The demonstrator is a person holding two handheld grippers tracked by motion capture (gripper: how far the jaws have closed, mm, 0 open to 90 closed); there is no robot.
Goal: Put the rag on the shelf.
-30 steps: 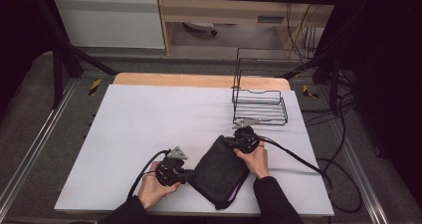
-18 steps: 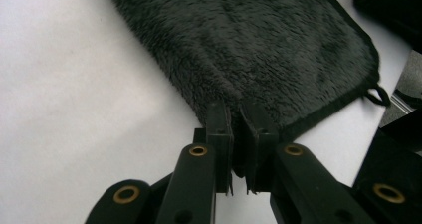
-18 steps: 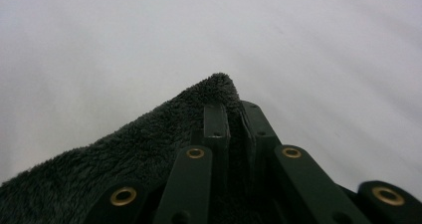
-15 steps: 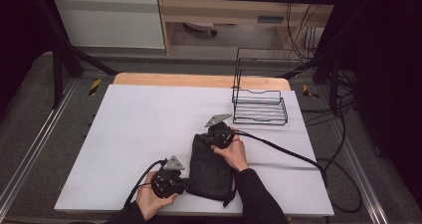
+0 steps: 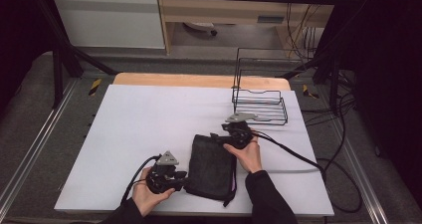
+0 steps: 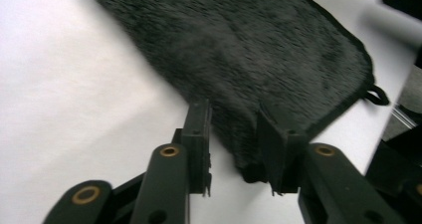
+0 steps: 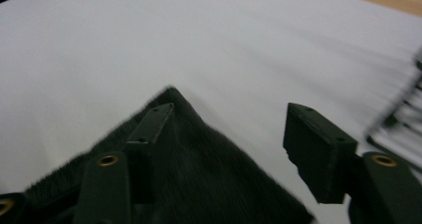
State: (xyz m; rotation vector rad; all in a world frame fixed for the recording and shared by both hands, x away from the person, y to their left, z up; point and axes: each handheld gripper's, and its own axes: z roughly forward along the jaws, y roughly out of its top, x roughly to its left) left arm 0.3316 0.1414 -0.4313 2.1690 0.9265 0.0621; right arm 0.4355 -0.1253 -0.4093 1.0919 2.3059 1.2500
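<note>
A black fleecy cloth [image 5: 211, 167] lies flat on the white table top [image 5: 149, 119], near its front edge. My left gripper [image 5: 181, 176] is at the cloth's near left corner. In the left gripper view its jaws [image 6: 234, 149] stand narrowly open, with the cloth's [image 6: 249, 45] corner between them and a strip of white table beside the left jaw. My right gripper [image 5: 219, 137] is at the cloth's far right corner. In the right gripper view it [image 7: 229, 119] is wide open, one jaw over the cloth [image 7: 199, 184] and the other over bare table.
A black wire rack [image 5: 259, 104] stands at the back right of the table, just beyond my right gripper, and shows blurred at the right edge [image 7: 403, 114]. Cables [image 5: 298, 159] trail from both grippers across the table's right and front left.
The cloth has turned from a diamond lie to nearly square with the table. My right gripper swung left, then back right to the far corner. My left gripper shifted slightly nearer the front edge.
</note>
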